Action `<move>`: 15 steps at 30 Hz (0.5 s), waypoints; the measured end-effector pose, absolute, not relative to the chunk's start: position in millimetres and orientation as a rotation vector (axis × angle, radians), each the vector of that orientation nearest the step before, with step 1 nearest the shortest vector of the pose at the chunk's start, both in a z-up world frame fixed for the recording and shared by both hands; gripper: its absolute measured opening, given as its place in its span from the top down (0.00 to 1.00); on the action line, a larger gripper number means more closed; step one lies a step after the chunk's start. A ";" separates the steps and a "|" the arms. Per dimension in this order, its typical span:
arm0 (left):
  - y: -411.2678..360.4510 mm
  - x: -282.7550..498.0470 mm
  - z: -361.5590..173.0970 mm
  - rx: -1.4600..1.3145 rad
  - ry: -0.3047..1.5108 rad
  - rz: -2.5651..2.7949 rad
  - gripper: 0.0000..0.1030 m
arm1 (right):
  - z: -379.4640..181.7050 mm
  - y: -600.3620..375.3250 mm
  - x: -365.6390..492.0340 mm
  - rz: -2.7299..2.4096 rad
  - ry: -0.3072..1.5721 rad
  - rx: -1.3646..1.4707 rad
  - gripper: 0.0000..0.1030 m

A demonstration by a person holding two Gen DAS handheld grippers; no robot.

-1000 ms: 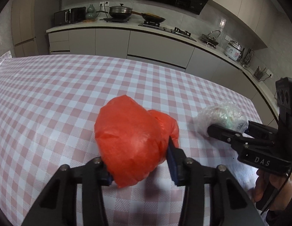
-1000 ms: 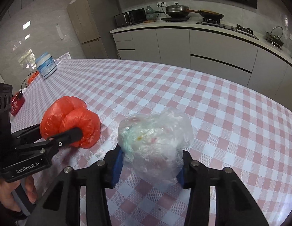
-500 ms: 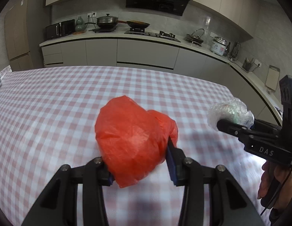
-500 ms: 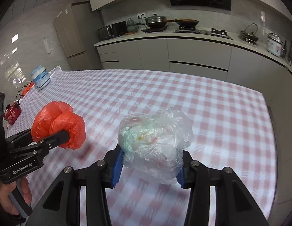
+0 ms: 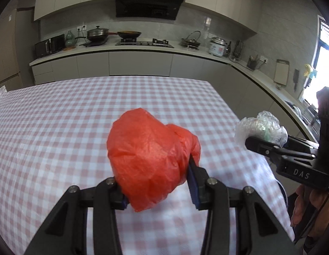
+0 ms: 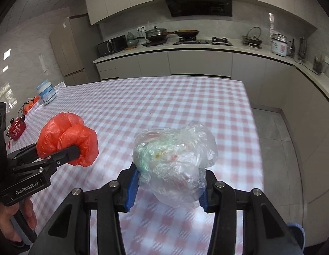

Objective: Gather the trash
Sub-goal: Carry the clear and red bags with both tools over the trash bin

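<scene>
My left gripper point(image 5: 158, 182) is shut on a crumpled red plastic bag point(image 5: 149, 159) and holds it above the pink checked table point(image 5: 58, 116). My right gripper point(image 6: 167, 189) is shut on a clear plastic bag of trash point(image 6: 175, 161), also held above the table. In the left wrist view the right gripper point(image 5: 270, 146) with the clear bag point(image 5: 260, 127) is at the right, past the table's edge. In the right wrist view the left gripper point(image 6: 56, 157) with the red bag point(image 6: 66, 136) is at the left.
A white and blue tub point(image 6: 46, 92), a small red object point(image 6: 16, 127) and another orange-red bag point(image 6: 30, 106) lie at the table's far left. Kitchen counters point(image 5: 143, 48) run behind and to the right. Grey floor point(image 6: 277, 148) lies right of the table edge.
Both grippers have risen and pulled back with their bags. The table has dropped lower in both views and its right edge and the floor now show.
</scene>
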State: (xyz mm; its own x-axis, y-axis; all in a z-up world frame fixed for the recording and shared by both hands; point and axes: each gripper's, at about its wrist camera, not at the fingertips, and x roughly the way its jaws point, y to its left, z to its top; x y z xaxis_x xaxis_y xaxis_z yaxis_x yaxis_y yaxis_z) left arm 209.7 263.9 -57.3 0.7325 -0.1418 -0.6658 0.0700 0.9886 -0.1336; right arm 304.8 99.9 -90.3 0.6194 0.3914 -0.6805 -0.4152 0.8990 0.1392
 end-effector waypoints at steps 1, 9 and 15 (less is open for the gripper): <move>257.6 204.0 -56.3 -0.096 0.737 -0.129 0.57 | -88.4 94.8 297.3 0.454 0.773 -0.032 0.53; 214.7 178.3 -54.4 -0.085 0.737 -0.217 0.57 | -76.0 39.0 242.8 0.365 0.766 -0.013 0.53; 176.5 172.1 -52.4 -0.071 0.735 -0.276 0.57 | -71.5 -10.3 216.0 0.303 0.763 0.007 0.53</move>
State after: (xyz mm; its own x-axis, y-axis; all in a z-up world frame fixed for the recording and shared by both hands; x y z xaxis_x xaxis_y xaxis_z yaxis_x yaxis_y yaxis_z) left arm 172.1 176.5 -52.4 0.7072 -0.2732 -0.6521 0.2234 0.9614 -0.1604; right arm 216.0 -10.3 -71.5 0.6812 0.2728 -0.6794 -0.2679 0.9565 0.1155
